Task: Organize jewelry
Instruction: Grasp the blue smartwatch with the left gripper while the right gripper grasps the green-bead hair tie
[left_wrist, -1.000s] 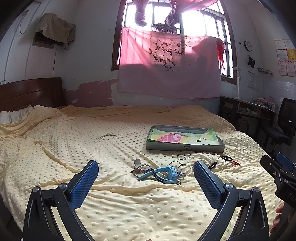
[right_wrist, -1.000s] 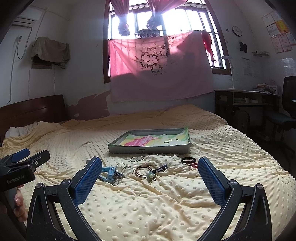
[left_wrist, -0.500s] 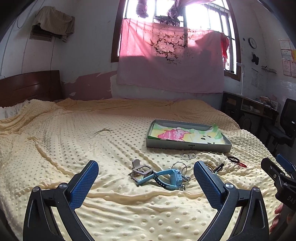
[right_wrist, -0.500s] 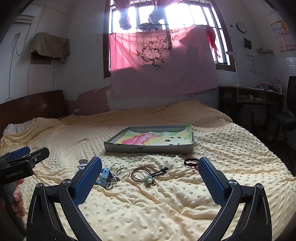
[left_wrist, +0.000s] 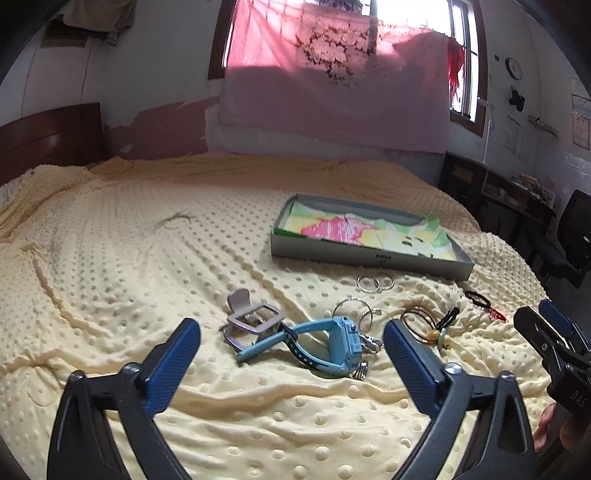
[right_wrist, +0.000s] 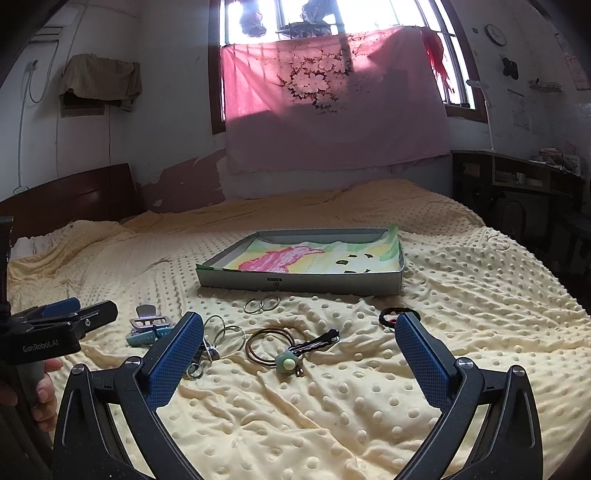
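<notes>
Jewelry lies scattered on the yellow dotted blanket (left_wrist: 147, 266) in front of a grey tray (left_wrist: 369, 258) lined with colourful paper. A blue watch (left_wrist: 332, 343) and a grey strap piece (left_wrist: 251, 317) lie just beyond my left gripper (left_wrist: 291, 325). Its jaws are closing, wide apart, and the pads touch nothing. My right gripper (right_wrist: 298, 317) stands open above brown bangles (right_wrist: 267, 345) and a black clip with a green bead (right_wrist: 286, 363). Two small silver rings (right_wrist: 262, 304) lie near the tray wall (right_wrist: 295, 284). A black hair tie (right_wrist: 389, 317) sits by the right finger.
Large silver hoops (right_wrist: 225, 332) lie between the watch and the bangles. A wooden headboard (right_wrist: 74, 195) is at the far left. A dark desk (right_wrist: 517, 177) and a chair (left_wrist: 569, 236) stand to the right of the bed. A pink cloth (right_wrist: 332, 99) hangs over the window.
Both grippers have moved forward and down toward the jewelry, which now looks larger and nearer. The left fingers stand slightly closer together than before.
</notes>
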